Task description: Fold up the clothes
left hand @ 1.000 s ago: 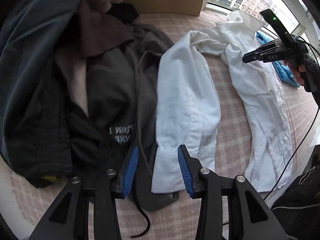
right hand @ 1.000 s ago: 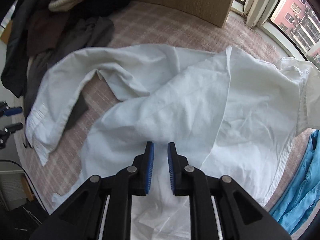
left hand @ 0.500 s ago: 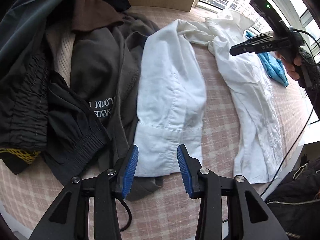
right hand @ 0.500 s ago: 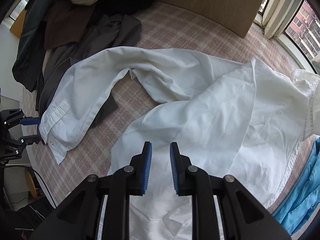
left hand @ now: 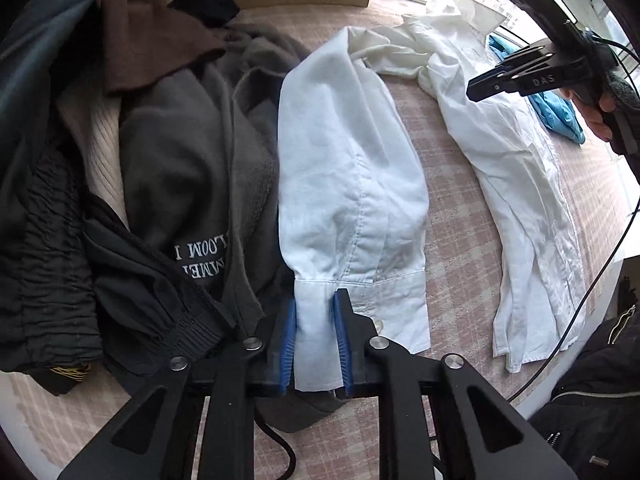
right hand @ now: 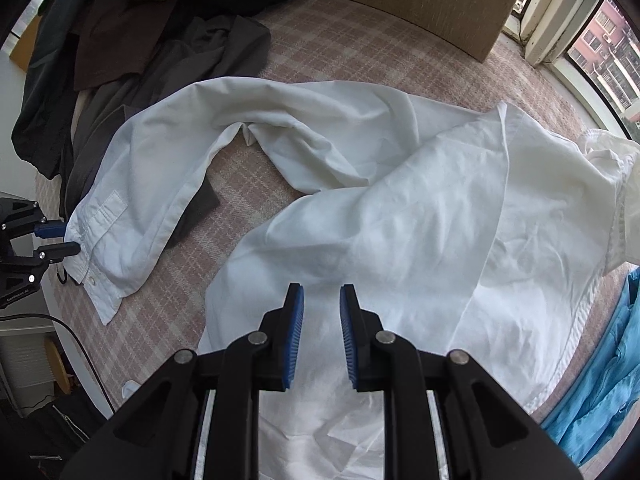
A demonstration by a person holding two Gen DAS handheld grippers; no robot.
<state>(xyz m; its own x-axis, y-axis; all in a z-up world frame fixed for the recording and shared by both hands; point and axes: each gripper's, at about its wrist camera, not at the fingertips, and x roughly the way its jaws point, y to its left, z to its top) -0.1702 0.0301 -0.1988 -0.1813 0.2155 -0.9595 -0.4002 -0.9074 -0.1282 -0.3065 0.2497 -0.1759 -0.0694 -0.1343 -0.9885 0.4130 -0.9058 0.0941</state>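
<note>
Pink-checked bed (right hand: pixel 360 40) by the window, white shirt (right hand: pixel 400 220) spread across it; my left gripper (left hand: pixel 315 320) has just closed, fingers pinching its cuff (left hand: pixel 360 304), right gripper (right hand: pixel 321 312) narrowly parted above the body.

Left gripper (left hand: pixel 315 312) pointing steeply down, jaws just closing, now pinching a white cuff (left hand: pixel 360 308); right gripper (right hand: pixel 321 308) hanging straight down, jaws slightly parted, gripping nothing

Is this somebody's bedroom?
Probably a bedroom: clothes, like the white shirt and a dark pile, lie on what looks like a checked bedsheet, beside a big window facing apartment blocks.
</note>
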